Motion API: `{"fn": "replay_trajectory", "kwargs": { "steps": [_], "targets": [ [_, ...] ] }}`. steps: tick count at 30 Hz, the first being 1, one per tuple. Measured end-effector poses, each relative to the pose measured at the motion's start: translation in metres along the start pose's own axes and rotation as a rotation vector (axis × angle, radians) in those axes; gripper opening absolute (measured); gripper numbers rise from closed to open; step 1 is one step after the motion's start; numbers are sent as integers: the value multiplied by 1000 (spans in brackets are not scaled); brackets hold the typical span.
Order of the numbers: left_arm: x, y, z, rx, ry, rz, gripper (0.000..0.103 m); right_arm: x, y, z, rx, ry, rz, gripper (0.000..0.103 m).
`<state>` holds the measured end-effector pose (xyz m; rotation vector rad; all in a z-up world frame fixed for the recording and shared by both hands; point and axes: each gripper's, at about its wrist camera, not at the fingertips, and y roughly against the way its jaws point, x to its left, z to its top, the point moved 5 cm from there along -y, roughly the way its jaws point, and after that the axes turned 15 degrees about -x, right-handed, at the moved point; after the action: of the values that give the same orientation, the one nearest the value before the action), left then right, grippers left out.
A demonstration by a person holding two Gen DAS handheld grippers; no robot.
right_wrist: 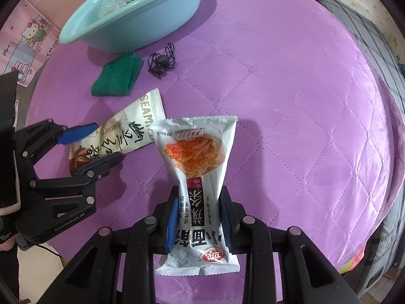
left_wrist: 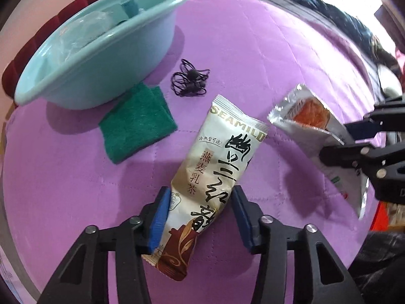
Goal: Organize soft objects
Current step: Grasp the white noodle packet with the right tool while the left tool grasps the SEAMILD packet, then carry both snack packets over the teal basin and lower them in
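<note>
Packets are held one per hand-held gripper, ready for the basin (left_wrist: 101, 50) at eleven o'clock: left hand-held gripper (left_wrist: 200, 217) clamped on the oat milk-tea sachet (left_wrist: 215, 157), right hand-held gripper (right_wrist: 198, 217) pinching the noodle packet (right_wrist: 197, 157) clear of the purple quilted bed (right_wrist: 291, 101).

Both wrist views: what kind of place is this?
Likely a bedroom at home: the work surface is a quilted purple bedspread, with a padded red headboard behind the blue basin and cartoon stickers on the pink wall.
</note>
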<state>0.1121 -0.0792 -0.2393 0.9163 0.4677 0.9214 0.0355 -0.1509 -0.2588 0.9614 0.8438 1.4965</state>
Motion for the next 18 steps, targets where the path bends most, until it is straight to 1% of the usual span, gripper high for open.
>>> {"fn": "replay_trajectory", "kwargs": {
  "steps": [1, 4, 13, 16, 18],
  "targets": [
    [2, 3, -1, -6, 20, 3, 41, 2, 0, 1, 0, 5, 3, 31],
    [10, 9, -5, -15, 99, 8, 34, 3, 2, 4, -5, 6, 13, 31],
    [10, 30, -14, -57, 220, 55, 34, 7, 5, 21, -22, 20, 25, 31],
    [16, 44, -23, -67, 258, 63, 34, 9, 7, 27, -24, 27, 27, 31],
    [19, 51, -26, -83, 280, 85, 34, 9, 11, 28, -28, 27, 30, 31]
  ]
}}
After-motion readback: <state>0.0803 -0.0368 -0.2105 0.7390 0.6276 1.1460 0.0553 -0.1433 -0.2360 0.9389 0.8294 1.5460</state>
